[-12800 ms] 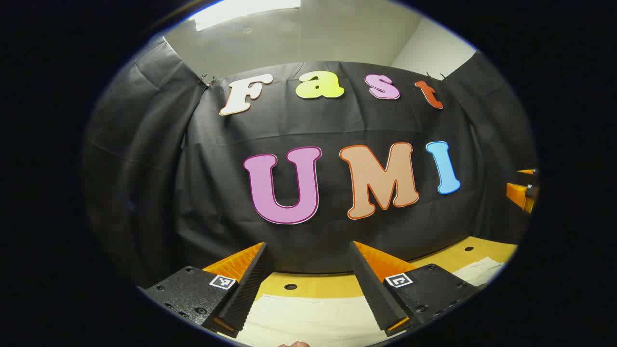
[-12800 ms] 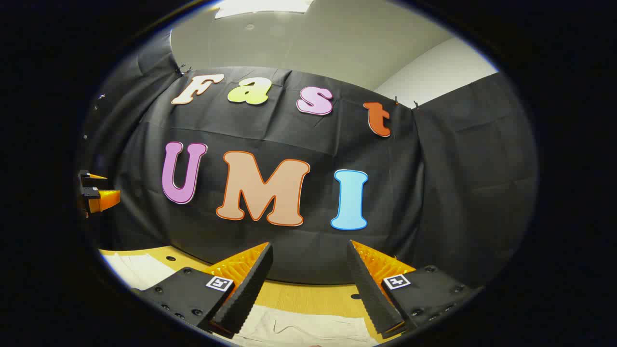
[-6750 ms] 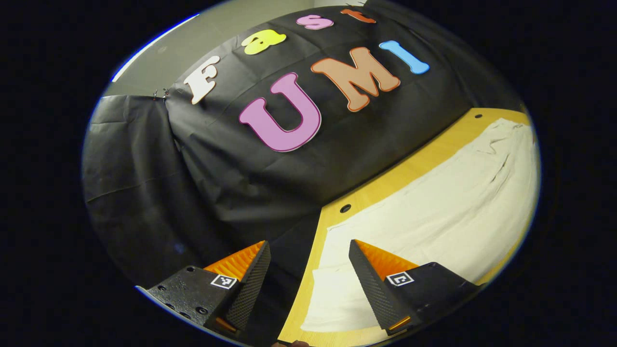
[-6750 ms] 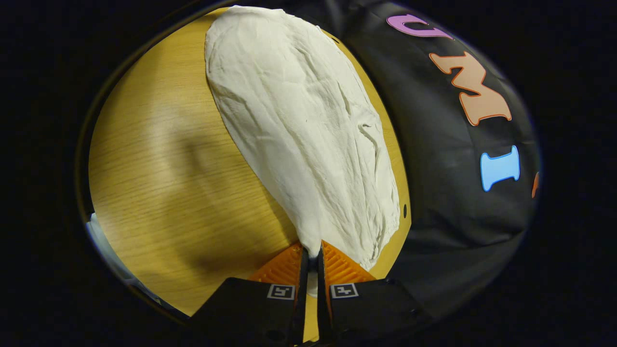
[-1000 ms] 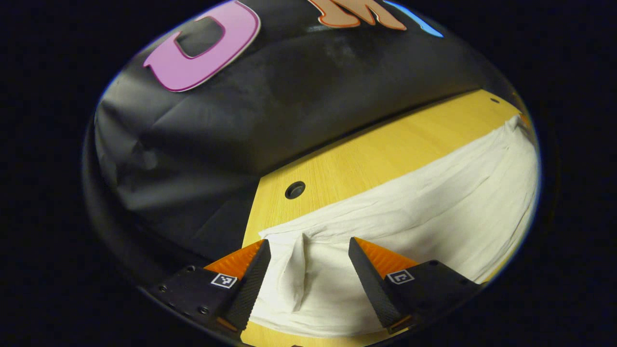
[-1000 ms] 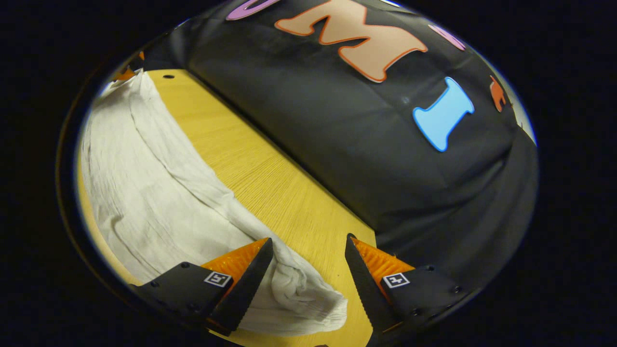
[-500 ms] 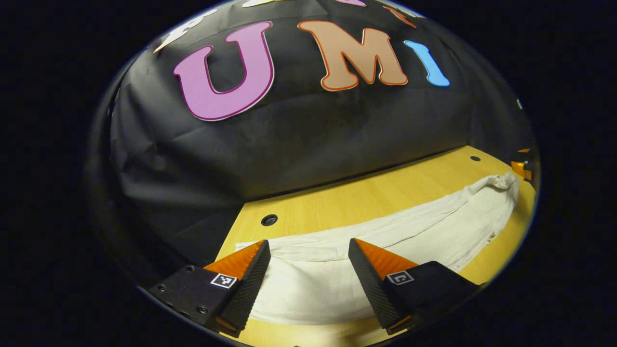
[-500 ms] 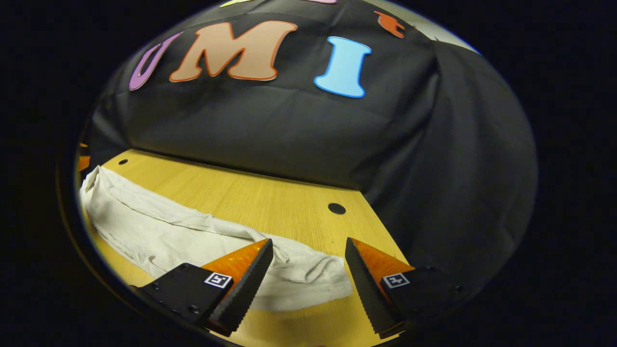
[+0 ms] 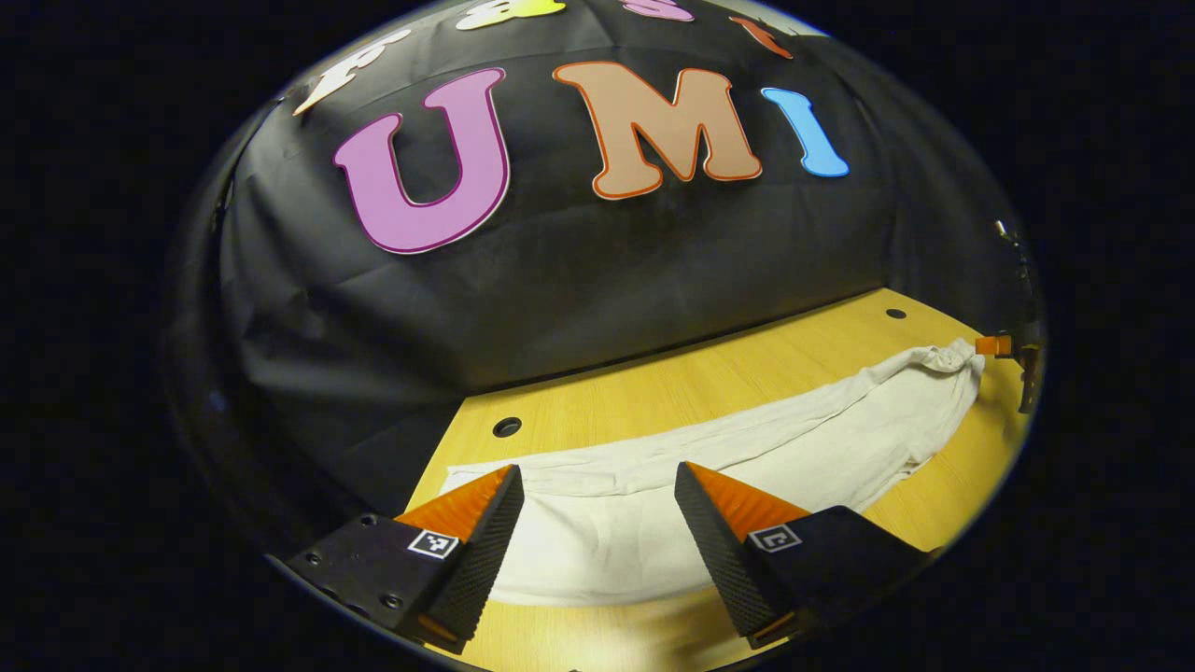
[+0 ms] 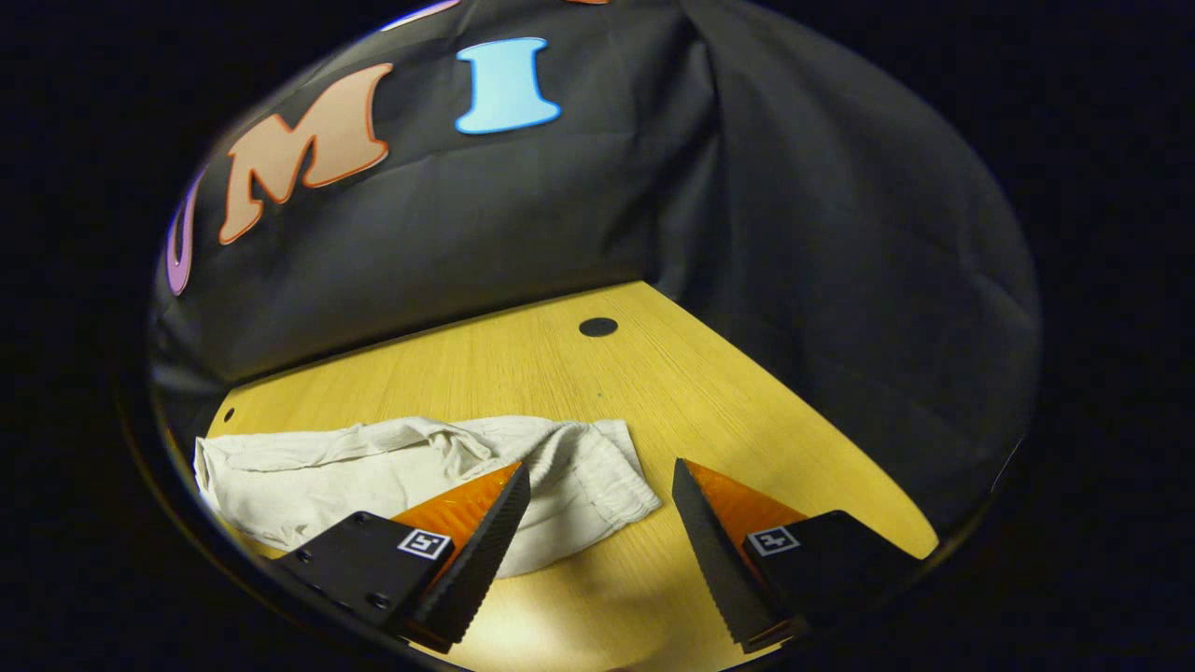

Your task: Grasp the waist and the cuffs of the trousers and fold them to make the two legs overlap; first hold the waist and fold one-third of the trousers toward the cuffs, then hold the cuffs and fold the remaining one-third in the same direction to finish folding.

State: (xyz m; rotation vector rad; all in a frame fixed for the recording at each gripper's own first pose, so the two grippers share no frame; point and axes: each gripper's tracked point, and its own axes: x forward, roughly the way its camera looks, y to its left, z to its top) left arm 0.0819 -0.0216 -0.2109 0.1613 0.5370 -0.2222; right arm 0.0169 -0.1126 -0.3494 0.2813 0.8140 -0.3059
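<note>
Trousers (image 9: pixel 812 448): one pair, lower centre, on the table (image 9: pixel 709 373).
Left gripper (image 9: pixel 597 551): fingers apart, empty.
Right gripper (image 10: pixel 597 551): fingers apart, empty.
Change: both cameras tilted up since half a second ago.

Cream trousers (image 9: pixel 822 439) lie flat, folded lengthwise (legs overlapped), wrinkled, elastic waist (image 10: pixel 597 476) bunched.

Dim booth, lit from above. Bright glare patches on the table (image 9: pixel 597 644) (image 10: pixel 560 616) near the bottom edges. Soft shadow under the trousers (image 9: pixel 803 457) (image 10: pixel 308 476). Strong fisheye bending toward the rims, straight edges curved. Centres fairly sharp, rims darker and slightly soft. Wall cloth nearly featureless in shade.
</note>
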